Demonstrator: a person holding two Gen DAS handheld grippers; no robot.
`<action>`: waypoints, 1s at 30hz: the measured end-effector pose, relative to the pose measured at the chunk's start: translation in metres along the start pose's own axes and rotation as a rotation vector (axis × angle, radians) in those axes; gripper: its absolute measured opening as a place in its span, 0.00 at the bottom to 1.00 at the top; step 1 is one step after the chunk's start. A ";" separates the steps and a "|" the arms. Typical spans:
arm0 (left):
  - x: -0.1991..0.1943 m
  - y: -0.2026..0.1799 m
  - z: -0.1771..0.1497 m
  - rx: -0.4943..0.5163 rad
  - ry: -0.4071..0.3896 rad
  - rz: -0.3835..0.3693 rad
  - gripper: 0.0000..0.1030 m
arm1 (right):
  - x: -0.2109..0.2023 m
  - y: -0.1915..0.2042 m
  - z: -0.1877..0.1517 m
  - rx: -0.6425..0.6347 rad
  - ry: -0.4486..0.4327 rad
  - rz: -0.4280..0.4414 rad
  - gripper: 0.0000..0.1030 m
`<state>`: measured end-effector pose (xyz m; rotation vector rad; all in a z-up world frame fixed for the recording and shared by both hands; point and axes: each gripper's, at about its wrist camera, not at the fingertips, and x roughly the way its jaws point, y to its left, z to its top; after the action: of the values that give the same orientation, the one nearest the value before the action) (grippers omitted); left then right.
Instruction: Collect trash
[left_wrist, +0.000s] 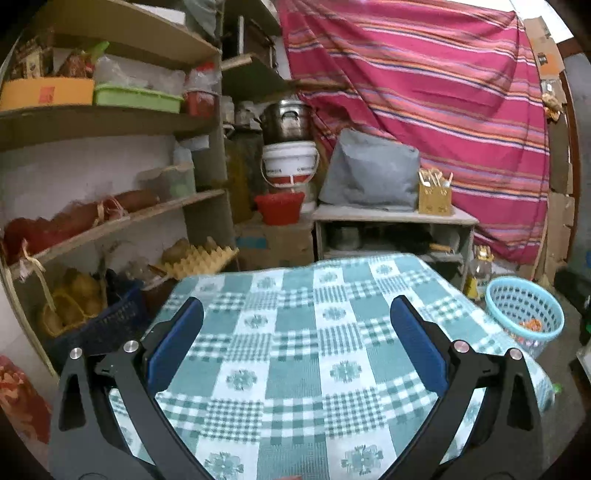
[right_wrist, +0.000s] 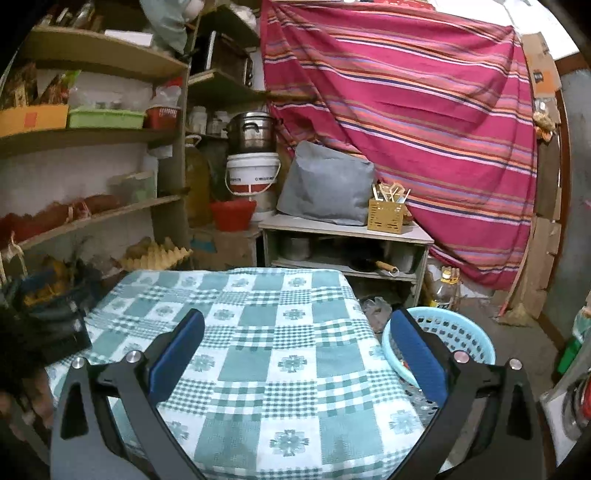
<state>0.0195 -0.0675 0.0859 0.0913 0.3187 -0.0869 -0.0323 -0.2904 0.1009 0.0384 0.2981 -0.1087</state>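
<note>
Both the left gripper (left_wrist: 295, 317) and right gripper (right_wrist: 297, 328) hover with blue-padded jaws spread apart, holding nothing, above the teal-and-white checked cloth worktop (left_wrist: 295, 354). The light blue perforated plastic basket (right_wrist: 465, 339), with orange scraps inside, stands on the floor just right of the right jaws.

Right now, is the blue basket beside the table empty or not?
Not empty. The blue basket stands upright on the floor, and orange scraps show inside, near its bottom.
</note>
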 end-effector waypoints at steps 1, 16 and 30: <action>0.003 0.000 -0.005 0.006 0.007 0.001 0.95 | 0.002 -0.001 -0.003 0.009 -0.001 -0.003 0.96; 0.025 -0.012 -0.059 0.007 0.064 0.012 0.95 | 0.043 -0.033 -0.063 0.107 0.081 -0.048 0.96; 0.026 -0.012 -0.066 -0.011 0.080 0.030 0.95 | 0.052 0.003 -0.087 0.006 0.108 -0.106 0.96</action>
<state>0.0227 -0.0742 0.0142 0.0887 0.3973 -0.0521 -0.0074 -0.2876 0.0027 0.0348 0.4079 -0.2129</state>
